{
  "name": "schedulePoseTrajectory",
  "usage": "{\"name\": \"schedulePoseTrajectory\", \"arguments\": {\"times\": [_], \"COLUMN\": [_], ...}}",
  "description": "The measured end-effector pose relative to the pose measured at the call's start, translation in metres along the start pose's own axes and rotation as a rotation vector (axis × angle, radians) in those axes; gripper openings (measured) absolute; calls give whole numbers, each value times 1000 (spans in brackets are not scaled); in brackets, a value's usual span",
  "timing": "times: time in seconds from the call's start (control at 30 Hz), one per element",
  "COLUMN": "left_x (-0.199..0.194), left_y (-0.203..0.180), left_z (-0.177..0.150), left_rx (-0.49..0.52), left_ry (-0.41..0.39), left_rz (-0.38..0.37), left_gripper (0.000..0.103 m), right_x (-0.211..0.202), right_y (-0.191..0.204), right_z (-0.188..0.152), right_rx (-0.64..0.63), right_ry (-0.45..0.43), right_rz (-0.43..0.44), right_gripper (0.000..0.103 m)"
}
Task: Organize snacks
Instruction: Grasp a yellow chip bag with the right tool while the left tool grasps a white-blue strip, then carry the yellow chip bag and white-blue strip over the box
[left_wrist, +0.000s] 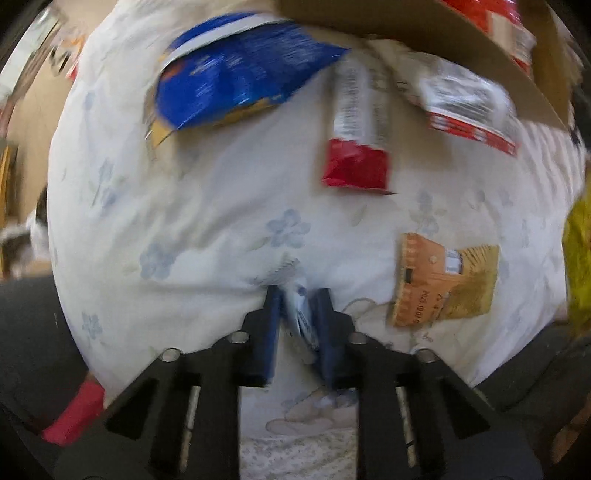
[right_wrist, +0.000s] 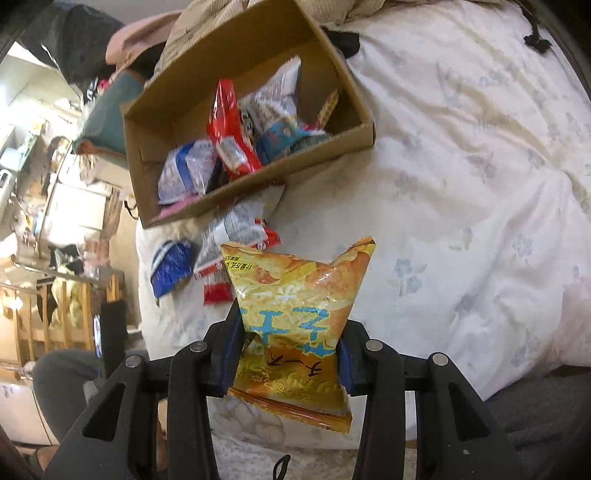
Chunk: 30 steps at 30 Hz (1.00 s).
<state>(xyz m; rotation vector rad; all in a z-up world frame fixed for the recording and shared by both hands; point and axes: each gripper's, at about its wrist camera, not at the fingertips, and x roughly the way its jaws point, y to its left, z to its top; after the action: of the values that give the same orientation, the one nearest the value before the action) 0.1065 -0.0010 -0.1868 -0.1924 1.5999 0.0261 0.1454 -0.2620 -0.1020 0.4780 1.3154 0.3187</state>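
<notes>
Jaws pinch: left gripper (left_wrist: 297, 306) on white packet (left_wrist: 301, 314), right gripper (right_wrist: 290, 343) on yellow chip bag (right_wrist: 295, 317).

Open quilt (right_wrist: 461, 184) right of the cardboard box (right_wrist: 177, 122); loose packets (right_wrist: 236, 230) seemingly crowd its near wall.

Soft daylight; left view motion-blurred, right view sharp, both fisheye-bent at edges.
</notes>
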Motion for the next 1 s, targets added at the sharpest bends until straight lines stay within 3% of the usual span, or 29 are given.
{"name": "schedulePoseTrajectory", "arguments": {"times": [0.2,0.57,0.77,1.0], "left_x": [-21,-74,-129,-175], "left_y": [-21,1,2,-11], "left_z": [2,13,9,28], "left_rx": [134,87,106,162], "left_ry": [-129,-276,-448,-562], "left_rz": [37,-35,-68,-67], "left_gripper": [11,11,11,11], "right_x": [5,1,-16,-41], "right_y": [2,2,12,29], "right_z": [1,2,2,4], "right_rx": [-3,6,-39,-113], "right_ry": [3,-16,-85,-198], "right_rz": [15,44,94,138], "right_gripper": [44,44,44,44]}}
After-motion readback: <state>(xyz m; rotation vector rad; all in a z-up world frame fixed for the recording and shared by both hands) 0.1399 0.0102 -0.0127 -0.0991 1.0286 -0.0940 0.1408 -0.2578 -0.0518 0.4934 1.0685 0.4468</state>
